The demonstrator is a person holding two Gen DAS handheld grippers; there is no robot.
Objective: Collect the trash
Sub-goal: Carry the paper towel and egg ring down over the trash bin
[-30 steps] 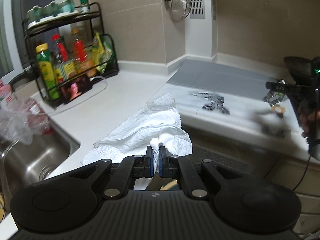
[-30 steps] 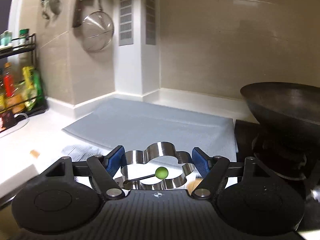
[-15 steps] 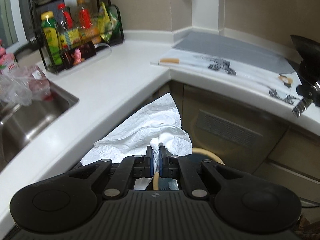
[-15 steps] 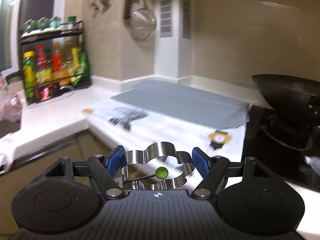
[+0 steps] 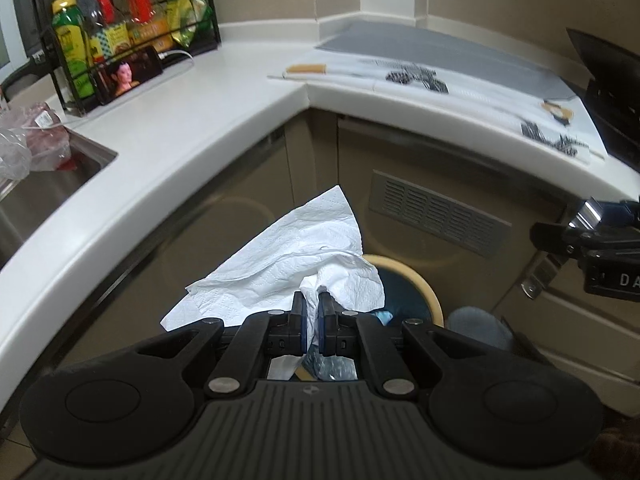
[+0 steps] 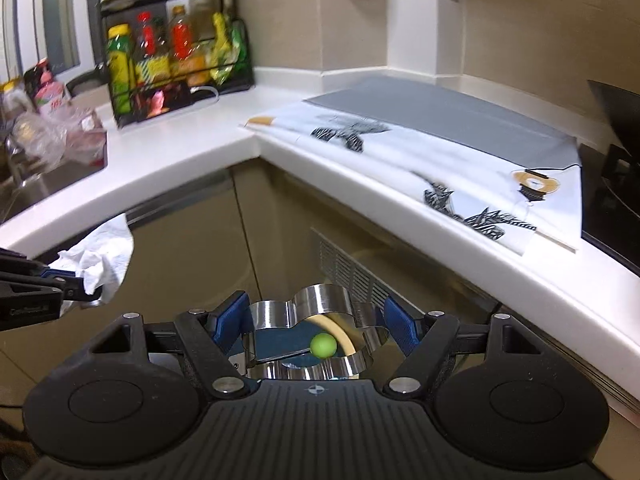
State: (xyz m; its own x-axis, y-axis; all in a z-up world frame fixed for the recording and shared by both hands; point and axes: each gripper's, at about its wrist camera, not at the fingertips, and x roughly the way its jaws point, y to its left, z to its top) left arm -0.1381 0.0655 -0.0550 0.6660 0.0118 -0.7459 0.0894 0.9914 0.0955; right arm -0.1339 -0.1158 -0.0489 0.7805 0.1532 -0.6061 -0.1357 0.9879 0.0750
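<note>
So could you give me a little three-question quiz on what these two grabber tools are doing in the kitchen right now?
1. True or false: the left gripper is shut on a white paper towel.
2. What does the right gripper hold between its blue pads? A) a flower-shaped metal ring B) a sauce bottle C) a spoon
3. Fill in: below both grippers, on the floor in front of the cabinets, stands a round ____ with a cream rim.

Key
1. True.
2. A: the flower-shaped metal ring, with a green-tipped stick resting inside it.
3. Bin, dark inside.
</note>
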